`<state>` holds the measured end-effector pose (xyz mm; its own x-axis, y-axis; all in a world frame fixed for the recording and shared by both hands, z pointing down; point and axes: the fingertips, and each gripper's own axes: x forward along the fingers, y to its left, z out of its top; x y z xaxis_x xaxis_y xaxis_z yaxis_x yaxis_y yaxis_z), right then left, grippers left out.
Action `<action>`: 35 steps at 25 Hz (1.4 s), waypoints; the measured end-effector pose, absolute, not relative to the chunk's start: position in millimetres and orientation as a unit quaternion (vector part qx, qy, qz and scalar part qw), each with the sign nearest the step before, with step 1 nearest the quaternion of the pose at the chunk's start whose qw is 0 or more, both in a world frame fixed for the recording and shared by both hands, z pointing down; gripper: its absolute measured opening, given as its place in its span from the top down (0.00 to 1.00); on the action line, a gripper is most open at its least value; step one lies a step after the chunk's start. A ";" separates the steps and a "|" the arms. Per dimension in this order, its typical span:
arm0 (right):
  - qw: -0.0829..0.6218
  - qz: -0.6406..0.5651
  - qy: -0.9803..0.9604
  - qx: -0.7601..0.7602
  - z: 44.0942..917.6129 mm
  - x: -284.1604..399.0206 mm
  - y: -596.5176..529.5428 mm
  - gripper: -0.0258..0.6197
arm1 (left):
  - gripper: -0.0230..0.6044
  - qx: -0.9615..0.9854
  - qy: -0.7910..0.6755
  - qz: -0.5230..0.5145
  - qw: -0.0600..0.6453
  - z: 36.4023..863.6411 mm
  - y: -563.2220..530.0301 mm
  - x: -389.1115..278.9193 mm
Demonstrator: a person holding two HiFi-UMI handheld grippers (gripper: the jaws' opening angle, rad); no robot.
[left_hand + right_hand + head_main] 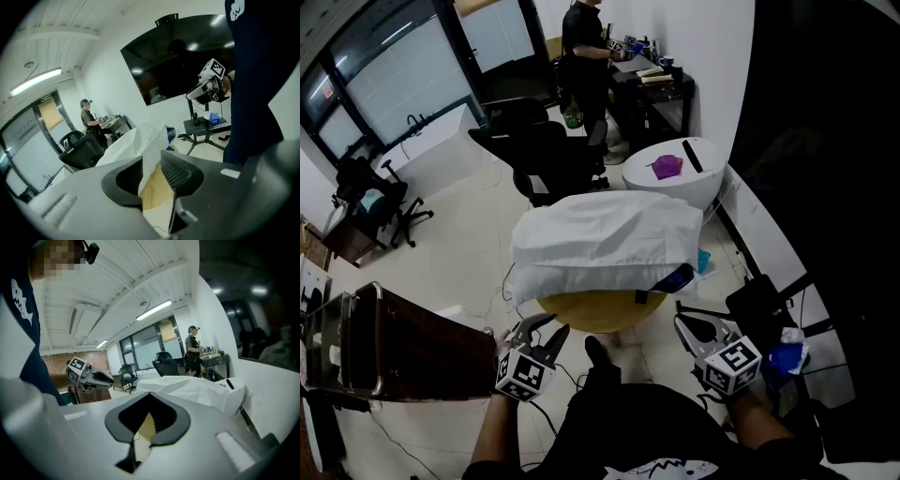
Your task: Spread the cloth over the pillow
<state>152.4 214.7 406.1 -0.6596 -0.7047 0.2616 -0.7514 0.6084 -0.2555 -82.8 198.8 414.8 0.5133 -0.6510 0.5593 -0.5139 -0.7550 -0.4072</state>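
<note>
While I am watching from the head view, the left gripper point(546, 330) is hanging low at the near left and the right gripper point(682, 325) at the near right, both pointing toward the round wooden desk point(600, 311) and both well short of it. The left fingers point(177, 171) are standing apart with nothing between them. The right fingers point(165, 422) are pressed together at their tips and are holding nothing.

Just beyond the grippers, the white cloth point(600, 239) is lying draped over a bulky, pillow-shaped mound on the desk, hiding most of the top and hanging past the near rim. It is looking rumpled, with folds running across it. At its near right edge a dark blue corner point(677, 278) is poking out from under the cloth; I cannot tell whether that is the pillow itself. Neither gripper is touching the cloth.

Behind the desk to the right, a white round stand point(705, 186) is carrying a purple thing point(667, 167) and a black bar point(692, 156). To the left, black office chairs point(546, 159) are standing close behind the desk. Farthest off, a person point(584, 47) is standing at a dark desk point(664, 92) against the wall.
</note>
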 end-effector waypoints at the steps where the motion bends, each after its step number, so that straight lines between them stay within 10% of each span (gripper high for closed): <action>1: 0.067 0.173 -0.895 0.407 405.3 150.4 212.6 0.95 | 0.79 -0.864 0.340 -0.360 0.092 413.4 195.7 -85.6; 35: 0.112 0.189 -0.887 0.406 403.9 27.0 43.9 0.95 | 0.79 -0.754 0.355 -0.553 0.022 593.6 -27.6 -307.4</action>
